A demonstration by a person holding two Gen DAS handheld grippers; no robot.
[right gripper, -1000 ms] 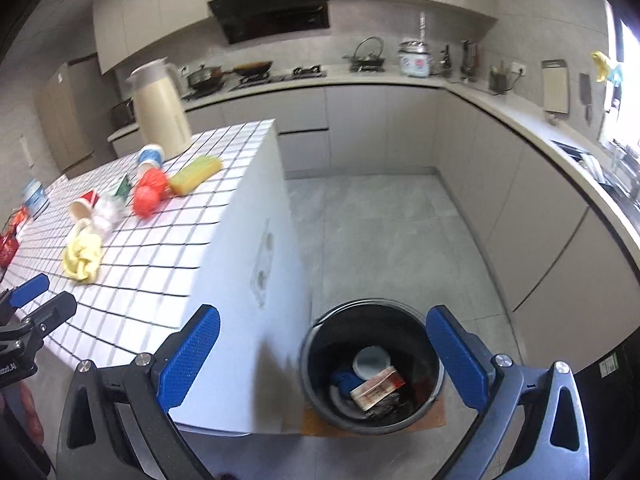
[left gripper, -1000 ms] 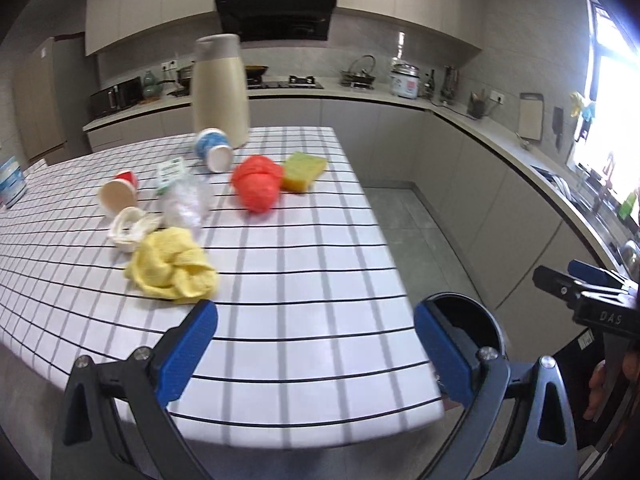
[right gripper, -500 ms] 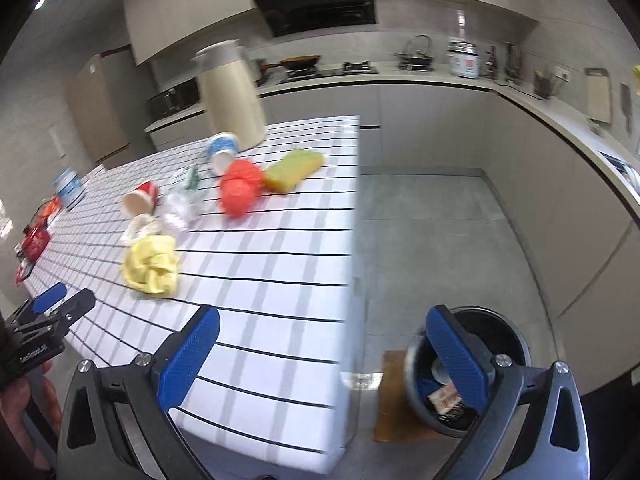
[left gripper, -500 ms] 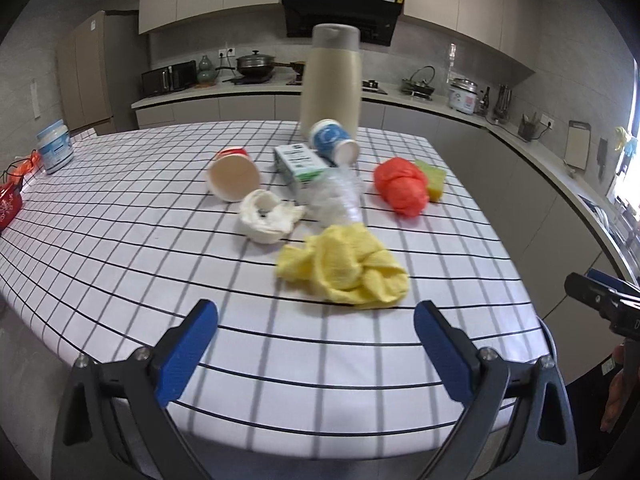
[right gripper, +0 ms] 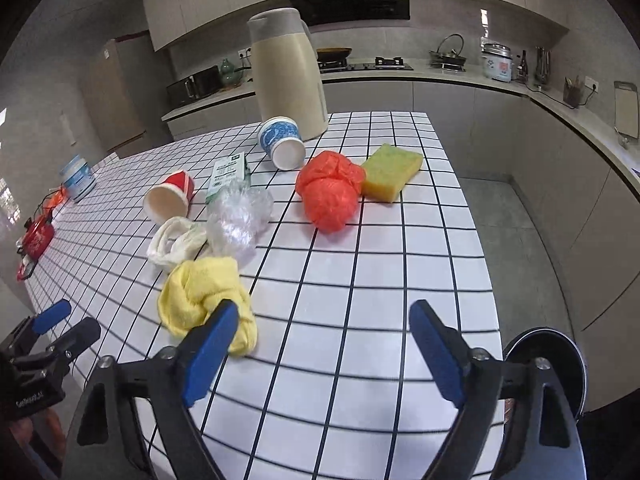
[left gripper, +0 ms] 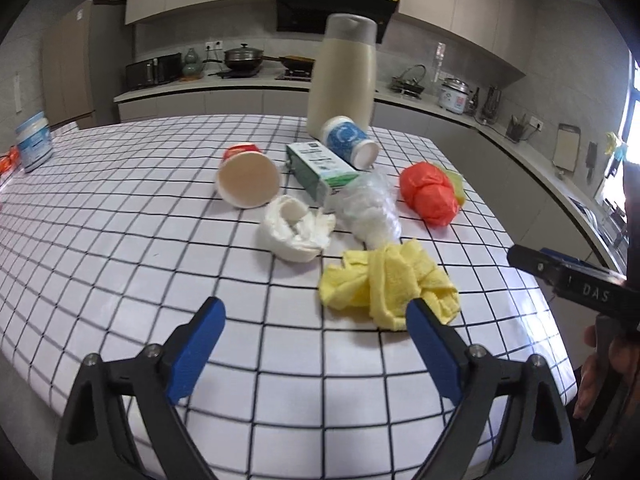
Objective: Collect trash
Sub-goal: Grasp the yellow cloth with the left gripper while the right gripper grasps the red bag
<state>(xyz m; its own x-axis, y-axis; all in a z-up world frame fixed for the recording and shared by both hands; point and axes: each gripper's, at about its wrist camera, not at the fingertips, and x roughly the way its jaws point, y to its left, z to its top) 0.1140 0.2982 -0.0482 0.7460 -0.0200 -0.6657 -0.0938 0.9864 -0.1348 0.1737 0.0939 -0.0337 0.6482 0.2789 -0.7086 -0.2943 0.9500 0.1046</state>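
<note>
Both hand-held grippers, left and right, have just been closing yet gape empty above the counter. The yellow cloth lies crumpled near its front edge, no clear long axis.

Home kitchen, range hood, stove, cabinets

Left wrist view: looks steeply down over the near edge of the white black-gridded surface, close to the crumpled yellow cloth. Right wrist view: same downward tilt, from further right (floor visible). Both share the cloth and litter.
</note>
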